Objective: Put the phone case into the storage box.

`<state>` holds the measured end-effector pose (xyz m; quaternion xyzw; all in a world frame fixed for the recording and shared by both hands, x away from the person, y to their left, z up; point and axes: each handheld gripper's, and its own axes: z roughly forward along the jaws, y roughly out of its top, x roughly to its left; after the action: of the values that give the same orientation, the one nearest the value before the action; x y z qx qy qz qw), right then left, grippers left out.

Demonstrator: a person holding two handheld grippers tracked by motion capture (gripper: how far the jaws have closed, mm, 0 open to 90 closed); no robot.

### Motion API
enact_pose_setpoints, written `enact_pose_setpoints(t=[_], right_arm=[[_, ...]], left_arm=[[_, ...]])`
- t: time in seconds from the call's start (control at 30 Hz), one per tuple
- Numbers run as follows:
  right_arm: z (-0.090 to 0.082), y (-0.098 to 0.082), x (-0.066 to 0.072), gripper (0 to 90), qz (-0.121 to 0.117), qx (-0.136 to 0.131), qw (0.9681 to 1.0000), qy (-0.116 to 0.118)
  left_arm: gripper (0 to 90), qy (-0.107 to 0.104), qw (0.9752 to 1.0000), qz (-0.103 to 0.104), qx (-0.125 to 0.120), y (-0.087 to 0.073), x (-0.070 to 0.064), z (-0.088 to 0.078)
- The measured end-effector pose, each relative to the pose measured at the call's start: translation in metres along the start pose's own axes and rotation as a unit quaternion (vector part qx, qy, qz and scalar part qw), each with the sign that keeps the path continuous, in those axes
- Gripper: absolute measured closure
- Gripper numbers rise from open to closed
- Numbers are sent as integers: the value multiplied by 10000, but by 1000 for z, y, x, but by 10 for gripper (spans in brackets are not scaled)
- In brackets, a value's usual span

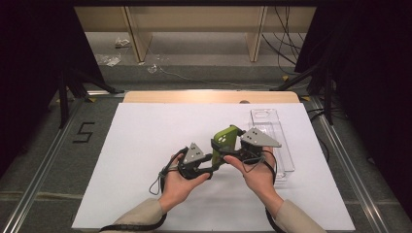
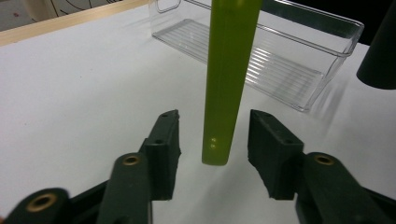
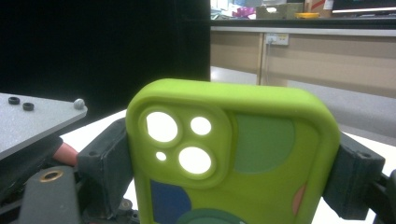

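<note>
Lime-green phone case [image 3: 233, 158], soft-looking, rounded corners, a raised camera block with three round cut-outs and a small fourth hole near one top corner. Patches of darker green, blue and salmon across the back. Seen edge-on in the left gripper view [image 2: 228, 79]: a slim green slab, two tiny dots near its lower end.

Held up above the white table sheet [image 1: 145, 145], mid-table, just beside the clear plastic bin [image 1: 272, 133]. Long axis close to upright, tilted a little, camera end up and away from the person in the high view [image 1: 226, 140].

Right gripper [image 3: 229, 172] clamped across the case's width, one pad on each long edge. Left gripper [image 2: 214, 140] with jaws parted, the case's lower end hanging between the pads, a gap on either side, nothing pressed. Both hands close together over the sheet.
</note>
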<state>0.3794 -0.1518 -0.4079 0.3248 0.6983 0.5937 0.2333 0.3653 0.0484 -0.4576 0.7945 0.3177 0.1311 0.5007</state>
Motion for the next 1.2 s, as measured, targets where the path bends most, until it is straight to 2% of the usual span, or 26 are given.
enact_pose_setpoints(t=[0.23,0.37,0.6,0.9,1.2], right_arm=[[-4,4,-5,177,23,-61,10000,-75],[-6,5,-7,177,23,-91,9999,-114],[-9,8,-12,178,37,-137,9997,-197],[-13,11,-18,178,76,-186,9994,-294],[-18,16,-25,178,97,-235,9989,-395]], left_arm=[[316,-124,9998,164,-37,1,2,-6],[180,-165,9995,271,84,1,3,-9],[51,-105,9993,333,167,-1,7,-19],[0,-18,9992,354,177,-7,15,-34],[0,75,9992,334,183,-11,21,-44]])
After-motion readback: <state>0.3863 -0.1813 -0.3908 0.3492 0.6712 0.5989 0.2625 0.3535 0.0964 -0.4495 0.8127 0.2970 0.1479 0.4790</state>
